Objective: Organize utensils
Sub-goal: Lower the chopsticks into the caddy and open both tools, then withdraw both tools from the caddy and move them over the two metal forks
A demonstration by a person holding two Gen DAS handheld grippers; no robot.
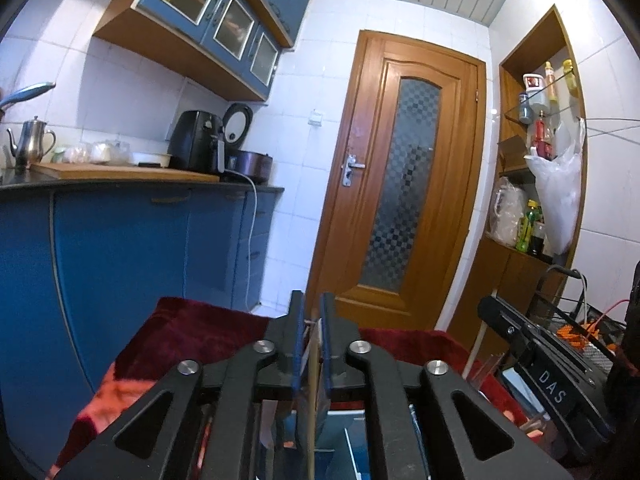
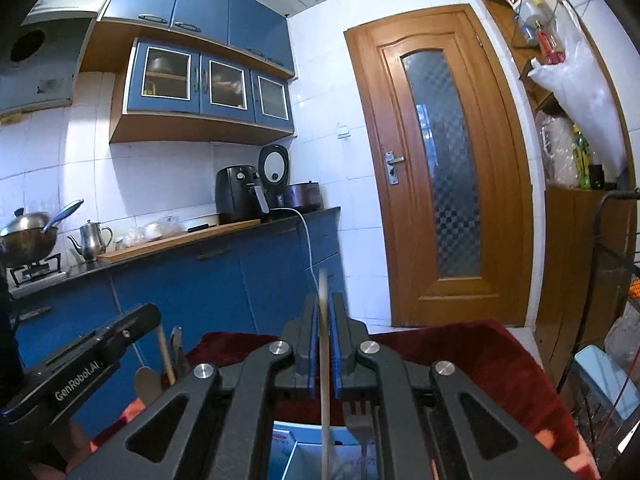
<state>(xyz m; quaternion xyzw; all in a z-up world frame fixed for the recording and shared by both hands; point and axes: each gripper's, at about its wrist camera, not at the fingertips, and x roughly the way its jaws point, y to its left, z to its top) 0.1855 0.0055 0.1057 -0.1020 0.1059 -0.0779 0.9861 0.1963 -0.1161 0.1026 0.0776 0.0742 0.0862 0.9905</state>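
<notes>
My left gripper (image 1: 311, 308) is shut on a thin wooden chopstick (image 1: 311, 408) that runs down between its blue pads, together with a flat dark utensil handle (image 1: 319, 344). My right gripper (image 2: 323, 308) is shut on another pale wooden chopstick (image 2: 324, 360) that sticks up above the fingertips. A metal fork (image 2: 362, 424) lies below the right gripper over a blue and white box (image 2: 304, 452). Both grippers are held above a table covered with a red cloth (image 1: 188, 332). The left gripper body (image 2: 80, 364) shows in the right wrist view with utensils beside it.
A blue kitchen counter (image 1: 120, 184) with a kettle (image 1: 30, 142), air fryer (image 1: 196, 146) and rice cooker stands to the left. A wooden door (image 1: 404, 184) is ahead. A shelf niche with bottles and a plastic bag (image 1: 560, 192) is at the right. A wire basket (image 1: 576, 320) sits at the right.
</notes>
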